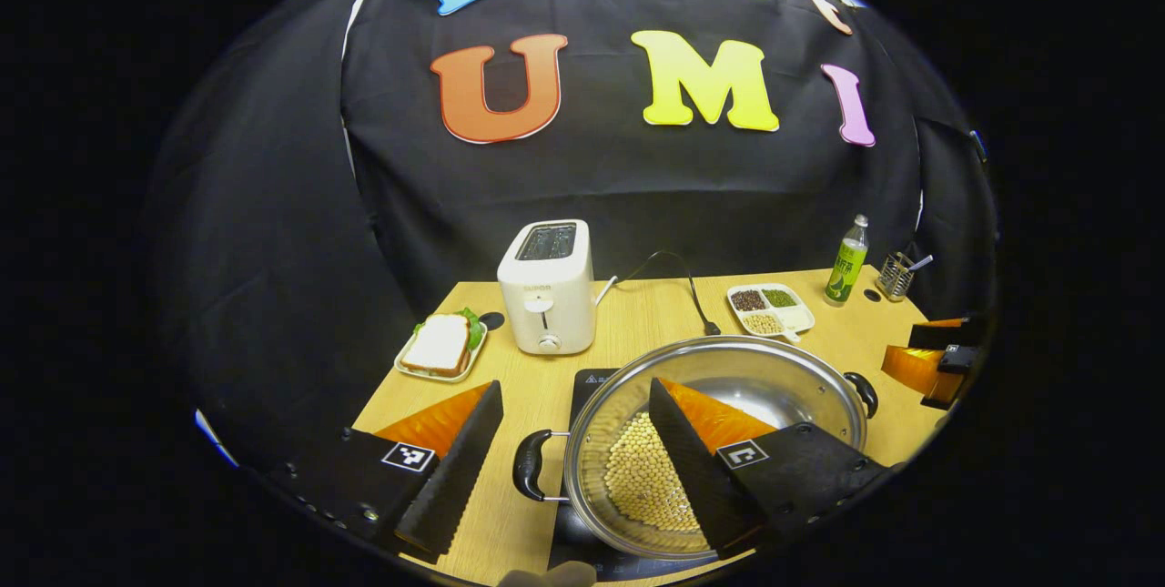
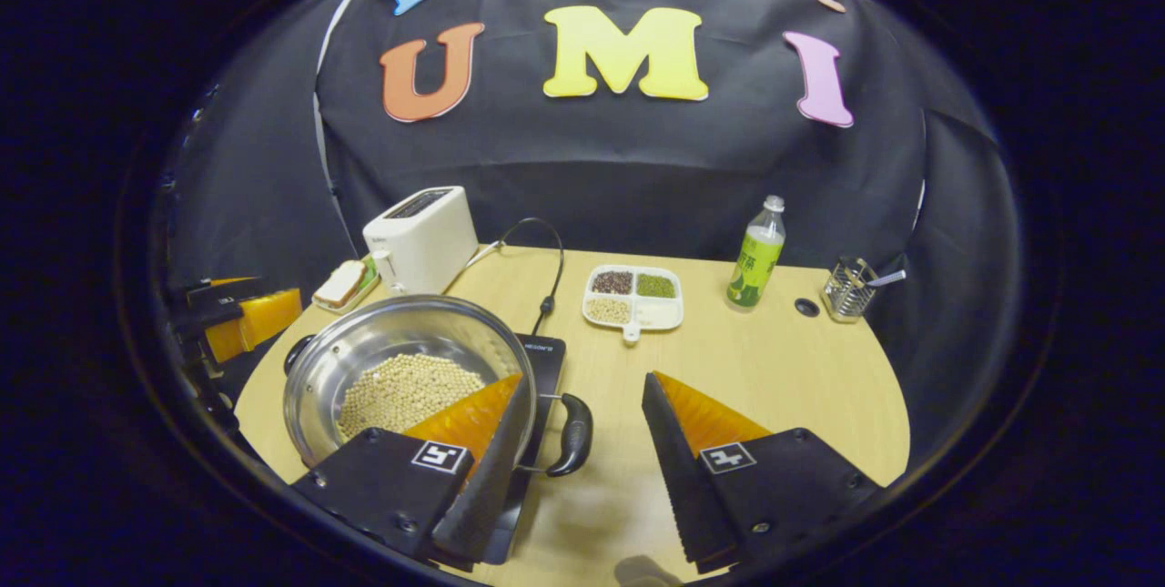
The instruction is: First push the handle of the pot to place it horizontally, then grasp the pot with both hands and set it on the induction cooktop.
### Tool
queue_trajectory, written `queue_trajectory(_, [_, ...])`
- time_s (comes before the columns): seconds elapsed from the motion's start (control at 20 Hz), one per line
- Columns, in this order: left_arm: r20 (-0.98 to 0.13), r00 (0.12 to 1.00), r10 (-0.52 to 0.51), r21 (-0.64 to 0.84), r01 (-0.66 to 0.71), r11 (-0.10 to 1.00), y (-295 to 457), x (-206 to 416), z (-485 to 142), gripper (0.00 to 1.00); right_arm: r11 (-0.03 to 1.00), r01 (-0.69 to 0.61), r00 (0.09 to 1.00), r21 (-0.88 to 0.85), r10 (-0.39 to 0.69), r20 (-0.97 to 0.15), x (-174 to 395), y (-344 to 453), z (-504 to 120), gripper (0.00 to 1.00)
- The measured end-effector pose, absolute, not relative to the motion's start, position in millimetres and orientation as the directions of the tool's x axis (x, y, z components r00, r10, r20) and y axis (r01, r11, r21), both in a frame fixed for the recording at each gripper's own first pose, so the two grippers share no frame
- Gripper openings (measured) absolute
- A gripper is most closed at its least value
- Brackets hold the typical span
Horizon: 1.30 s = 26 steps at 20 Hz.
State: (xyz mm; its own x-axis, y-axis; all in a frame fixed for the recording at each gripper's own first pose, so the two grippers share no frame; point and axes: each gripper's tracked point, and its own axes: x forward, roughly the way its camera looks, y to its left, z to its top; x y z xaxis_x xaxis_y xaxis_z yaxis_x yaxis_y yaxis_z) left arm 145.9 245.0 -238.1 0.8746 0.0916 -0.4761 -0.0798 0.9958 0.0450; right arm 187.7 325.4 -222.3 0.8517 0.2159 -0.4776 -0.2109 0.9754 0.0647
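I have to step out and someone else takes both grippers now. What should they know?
Left gripper: open, straddling the pot's left handle.
Right gripper: open, straddling the right handle.
Pot, holding beans, sits on the cooktop, handles horizontal.
Done, it seems: handle turned, pot placed.
Left: back both grippers away.

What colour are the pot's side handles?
Black, on a shiny steel pot. The handle shows best in the right gripper view.
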Motion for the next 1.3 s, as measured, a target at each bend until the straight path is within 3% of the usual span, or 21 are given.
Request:
queue_trajectory(0.55, [-0.354,0.928,0.119,0.02,-0.119,0.993,226.0,105.4,-168.4,0.96,0.967,-0.254,0.925,0.009,0.246,-0.291,143.8,294.7,-119.8,0.78])
queue_trajectory(1.1, [-0.174,0.982,0.077,0.02,-0.074,0.997,134.7,56.7,-50.7,0.96,0.982,-0.183,0.977,0.035,0.186,-0.108,77.0,175.5,-17.5,0.79])
queue_trajectory(1.2, [-0.139,0.987,0.079,0.012,-0.078,0.997,110.2,40.2,-29.4,0.96,0.983,-0.174,0.981,0.052,0.178,-0.082,63.1,149.7,-1.9,1.0])
queue_trajectory(1.3, [-0.111,0.99,0.084,0.018,-0.082,0.996,89.7,24.8,-11.5,0.96,0.984,-0.166,0.984,0.066,0.171,-0.06,48.1,125.2,9.2,1.0])
